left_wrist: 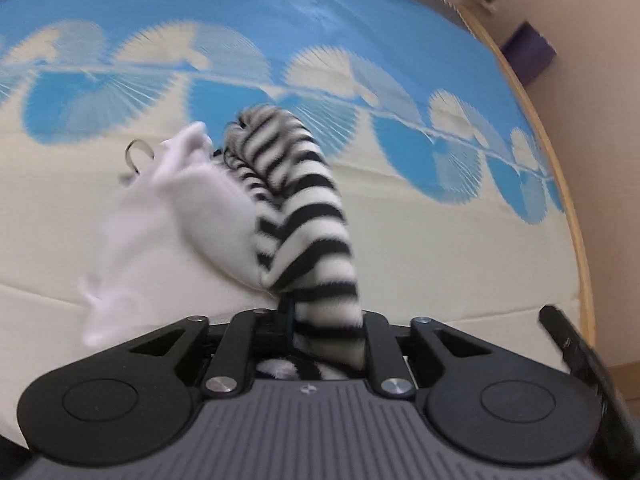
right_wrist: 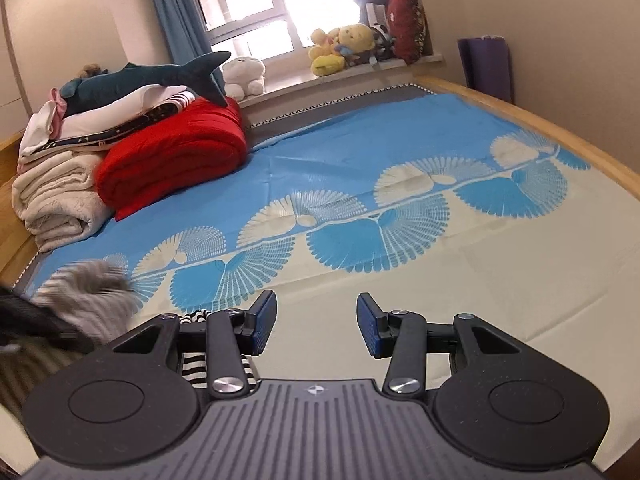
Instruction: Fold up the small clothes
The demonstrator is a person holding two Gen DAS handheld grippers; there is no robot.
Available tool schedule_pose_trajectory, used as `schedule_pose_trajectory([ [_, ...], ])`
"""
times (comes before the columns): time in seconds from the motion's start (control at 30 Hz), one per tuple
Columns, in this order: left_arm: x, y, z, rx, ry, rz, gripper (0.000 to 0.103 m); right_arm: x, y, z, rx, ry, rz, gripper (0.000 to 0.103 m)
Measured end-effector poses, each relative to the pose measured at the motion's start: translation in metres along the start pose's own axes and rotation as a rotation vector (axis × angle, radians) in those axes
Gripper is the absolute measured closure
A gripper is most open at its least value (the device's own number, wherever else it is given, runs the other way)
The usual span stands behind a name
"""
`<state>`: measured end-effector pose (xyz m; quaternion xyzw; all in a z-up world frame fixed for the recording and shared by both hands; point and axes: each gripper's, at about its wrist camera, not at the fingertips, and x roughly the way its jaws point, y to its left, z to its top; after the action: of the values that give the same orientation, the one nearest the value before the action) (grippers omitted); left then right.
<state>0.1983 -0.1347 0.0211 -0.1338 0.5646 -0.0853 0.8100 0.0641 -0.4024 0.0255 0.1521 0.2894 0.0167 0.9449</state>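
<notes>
Left gripper (left_wrist: 320, 336) fingers clamp the striped garment (left_wrist: 304, 208), lifting it off the bed (left_wrist: 440, 248); right gripper (right_wrist: 316, 326) half-open, empty; next: grab the free end at 11 o'clock.

Striped garment (left_wrist: 308, 216): black and white horizontal bands.
Plain cloth (left_wrist: 168, 208), left of it: white.
Bed sheet (right_wrist: 360, 152): sky blue far half, cream near half, border of blue and cream fan-shaped shells between.
Bed frame (right_wrist: 560, 128): pale wood.
Folded quilt (right_wrist: 176, 156), far left: red.
Folded blanket (right_wrist: 56, 200): off-white.
Plush shark (right_wrist: 160, 76): dark teal.
Plush toy (right_wrist: 244, 74): white.
Plush toys (right_wrist: 344, 46) on sill: yellow.
Curtain (right_wrist: 180, 12): blue.
Right gripper (right_wrist: 316, 326): black body, blue pads.
Left gripper (left_wrist: 328, 332): black.
</notes>
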Motion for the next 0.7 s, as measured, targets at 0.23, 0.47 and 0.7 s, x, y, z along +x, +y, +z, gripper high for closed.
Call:
schedule_pose_trajectory([
  [0.23, -0.039, -0.045, 0.013, 0.149, -0.108, -0.16, 0.065, 0.002, -0.016, 0.002, 0.054, 0.029, 0.039, 0.057],
  [0.47, -0.093, 0.031, -0.024, 0.331, -0.195, -0.028, 0.065, 0.017, 0.008, -0.01, 0.082, 0.138, 0.159, 0.057],
  [0.7, -0.073, 0.136, -0.067, 0.387, -0.211, -0.033, 0.065, 0.057, 0.062, -0.036, -0.011, 0.384, 0.274, 0.056],
])
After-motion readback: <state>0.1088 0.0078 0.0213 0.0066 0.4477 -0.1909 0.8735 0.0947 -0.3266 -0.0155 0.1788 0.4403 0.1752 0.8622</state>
